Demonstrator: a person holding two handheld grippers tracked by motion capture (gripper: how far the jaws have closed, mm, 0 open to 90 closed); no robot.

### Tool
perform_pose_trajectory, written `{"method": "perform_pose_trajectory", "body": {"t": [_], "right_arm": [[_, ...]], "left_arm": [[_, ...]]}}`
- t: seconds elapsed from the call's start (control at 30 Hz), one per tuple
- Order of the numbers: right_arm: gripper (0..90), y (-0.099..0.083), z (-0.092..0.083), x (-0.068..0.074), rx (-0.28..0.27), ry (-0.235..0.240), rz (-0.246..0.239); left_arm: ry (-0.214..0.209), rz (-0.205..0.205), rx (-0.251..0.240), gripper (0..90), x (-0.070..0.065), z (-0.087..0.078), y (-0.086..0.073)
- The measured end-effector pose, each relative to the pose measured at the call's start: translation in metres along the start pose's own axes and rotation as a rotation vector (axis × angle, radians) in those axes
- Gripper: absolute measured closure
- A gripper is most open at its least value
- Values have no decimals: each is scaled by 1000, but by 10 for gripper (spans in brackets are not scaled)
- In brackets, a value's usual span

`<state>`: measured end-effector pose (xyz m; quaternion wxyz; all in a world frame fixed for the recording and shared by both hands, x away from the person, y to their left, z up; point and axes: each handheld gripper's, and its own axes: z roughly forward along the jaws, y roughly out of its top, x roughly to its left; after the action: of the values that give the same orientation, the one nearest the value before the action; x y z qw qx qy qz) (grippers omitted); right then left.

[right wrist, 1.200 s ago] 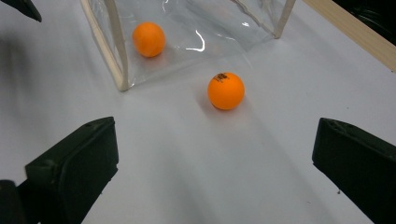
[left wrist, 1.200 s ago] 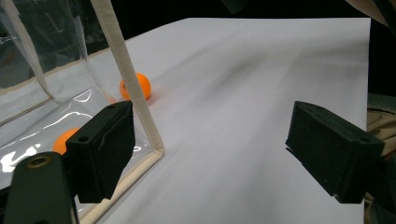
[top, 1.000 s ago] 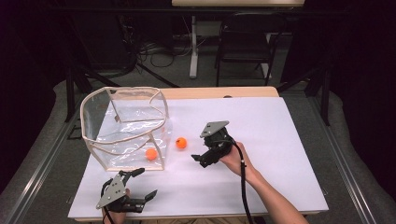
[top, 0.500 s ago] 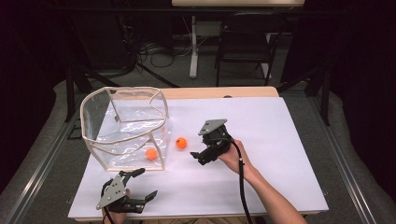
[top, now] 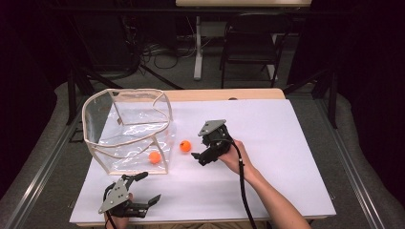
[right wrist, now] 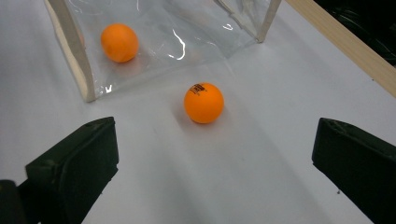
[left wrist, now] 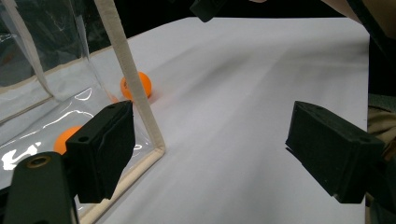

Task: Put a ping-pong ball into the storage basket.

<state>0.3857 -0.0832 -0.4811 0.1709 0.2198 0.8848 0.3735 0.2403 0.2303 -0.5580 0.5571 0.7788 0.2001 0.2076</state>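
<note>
Hovering at the centre of the high view, the right tool (top: pixel 197 157) has its jaws spread wide and empty, aimed at an orange ball (top: pixel 185 146) lying free on the white counter (top: pixel 286 157) just to its left. A second ball (top: pixel 154 157) sits inside the clear bag (top: pixel 129 129) — just beside the first. The left tool (top: pixel 145 188) rests at lower left, jaws also apart.

I work at a table (top: pixel 296 143) covered by a white sheet, with a strip of pale wood (top: pixel 224 94) showing along its far edge. Around it lies grey floor (top: pixel 367 157). Beyond the far edge the room is dark: a black chair (top: pixel 248 47) stands to the far right, a white post (top: pixel 197 47) rises beside it, and cables (top: pixel 153 50) trail on the floor to the far left.
</note>
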Motion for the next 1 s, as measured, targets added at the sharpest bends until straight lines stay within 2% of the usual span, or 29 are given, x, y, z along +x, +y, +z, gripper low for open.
{"method": "perform_pose_trajectory", "body": {"t": [0.17, 0.5, 0.67, 1.0], "right_arm": [[1, 1, 8, -1, 9, -3, -4], [1, -3, 26, -4, 1, 15, 25], [0, -3, 36, -2, 7, 9, 18], [0, -3, 49, -7, -15, 33, 44]], "left_arm": [[1, -2, 0, 156, 0, 1, 0], [-3, -8, -3, 156, 1, 3, 0], [-9, -3, 0, 156, 2, 5, 0], [-15, -2, 0, 156, 2, 7, 1]]}}
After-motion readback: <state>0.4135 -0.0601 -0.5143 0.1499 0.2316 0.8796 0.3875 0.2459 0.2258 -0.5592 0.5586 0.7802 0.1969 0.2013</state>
